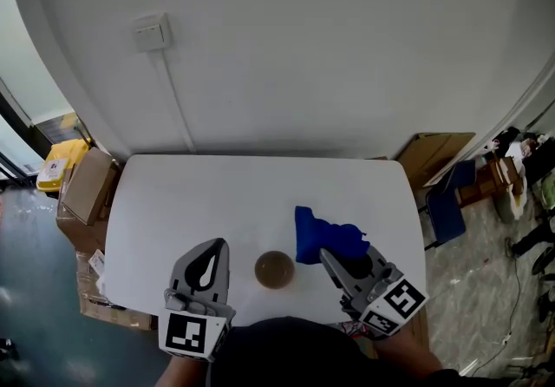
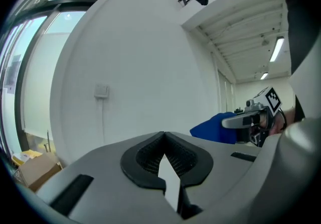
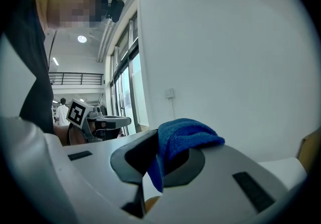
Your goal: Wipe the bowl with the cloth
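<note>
Tabletop [image 1: 173,203] before me carries one brown bowl [image 1: 275,270], between my left gripper [image 1: 217,244], clenched on nothing, and my right gripper [image 1: 327,253], clamping the one blue cloth [image 1: 319,233].

My left gripper [image 1: 218,246]: grey moulded fingers [image 2: 90,168], black ribbed pads [image 2: 148,158], black-and-white marker cube [image 1: 192,335] at 6 o'clock. My right gripper [image 1: 328,255]: identical grey build, matching cube. Dark top [image 1: 286,355] worn.

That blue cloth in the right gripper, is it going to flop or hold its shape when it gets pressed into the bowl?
Probably floppy: the cloth bunches and droops over the right gripper, so it should mould to the bowl. It looks thick and fuzzy, so likely grippy, not slippery.
</note>
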Tool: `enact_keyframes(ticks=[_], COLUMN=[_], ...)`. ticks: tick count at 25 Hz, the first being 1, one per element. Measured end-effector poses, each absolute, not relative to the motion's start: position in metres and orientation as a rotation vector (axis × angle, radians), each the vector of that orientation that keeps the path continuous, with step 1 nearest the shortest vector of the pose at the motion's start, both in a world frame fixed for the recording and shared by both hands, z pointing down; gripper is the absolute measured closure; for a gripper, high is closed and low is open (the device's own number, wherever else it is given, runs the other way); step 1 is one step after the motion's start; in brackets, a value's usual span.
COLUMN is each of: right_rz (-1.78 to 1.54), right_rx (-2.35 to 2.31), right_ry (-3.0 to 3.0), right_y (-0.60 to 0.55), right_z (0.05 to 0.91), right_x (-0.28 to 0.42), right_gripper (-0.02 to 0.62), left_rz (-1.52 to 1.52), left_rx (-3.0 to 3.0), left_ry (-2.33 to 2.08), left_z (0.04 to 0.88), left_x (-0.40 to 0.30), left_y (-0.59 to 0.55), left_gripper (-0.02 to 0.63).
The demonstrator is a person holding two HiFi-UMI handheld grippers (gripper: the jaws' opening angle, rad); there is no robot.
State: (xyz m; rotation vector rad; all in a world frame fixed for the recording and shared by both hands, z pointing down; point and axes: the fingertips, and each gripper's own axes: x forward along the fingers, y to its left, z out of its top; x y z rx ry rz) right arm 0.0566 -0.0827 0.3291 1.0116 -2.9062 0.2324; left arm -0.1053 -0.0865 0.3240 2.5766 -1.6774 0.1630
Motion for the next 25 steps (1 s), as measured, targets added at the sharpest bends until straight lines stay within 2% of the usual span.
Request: enact_keyframes(ticks=[25], right_rz=[0.138], right_rx=[1.104], right_ry=[-2.854], right_y=[-0.083], right_z=[0.324], right_x=[0.057], right_gripper=[0.569], left_rz=[0.189], left_rx=[2.618], left_ry=[-1.663], left_z=[0.323], left_x=[-0.095], left_y=[-0.079], left_gripper=[0.595])
